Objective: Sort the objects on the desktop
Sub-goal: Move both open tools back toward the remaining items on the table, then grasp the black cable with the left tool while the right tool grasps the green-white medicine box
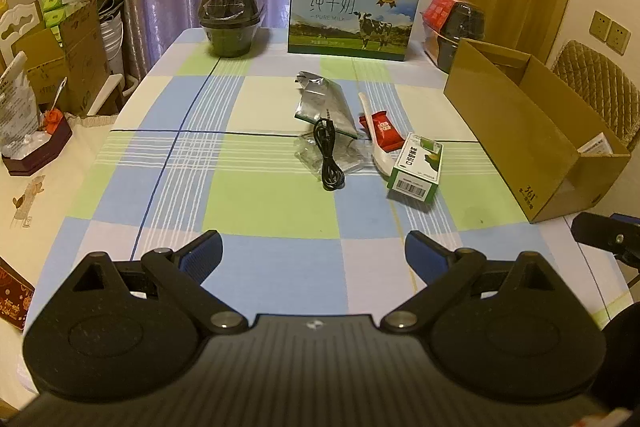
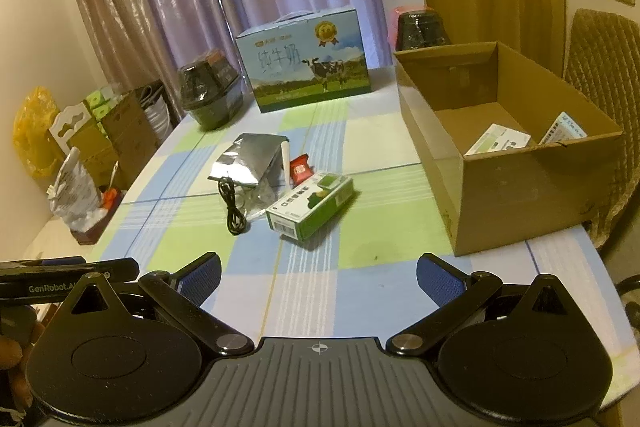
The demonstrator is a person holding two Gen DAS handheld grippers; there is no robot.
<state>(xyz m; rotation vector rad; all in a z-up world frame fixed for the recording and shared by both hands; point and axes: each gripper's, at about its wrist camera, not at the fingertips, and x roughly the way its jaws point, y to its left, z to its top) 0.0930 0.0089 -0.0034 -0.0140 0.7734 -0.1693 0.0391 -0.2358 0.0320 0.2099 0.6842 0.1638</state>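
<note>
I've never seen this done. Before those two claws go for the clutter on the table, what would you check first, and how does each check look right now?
1. Left gripper open and holding nothing: ok.
2. Right gripper open and holding nothing: ok.
3. Cardboard box open on top, with room inside: ok.
4. Green box lies nearest, nothing on top of it: ok.
5. Black cable free of the clear wrapper beneath it: cannot tell.
6. White spoon free to lift: not ok, the red candy lies across it.
</note>
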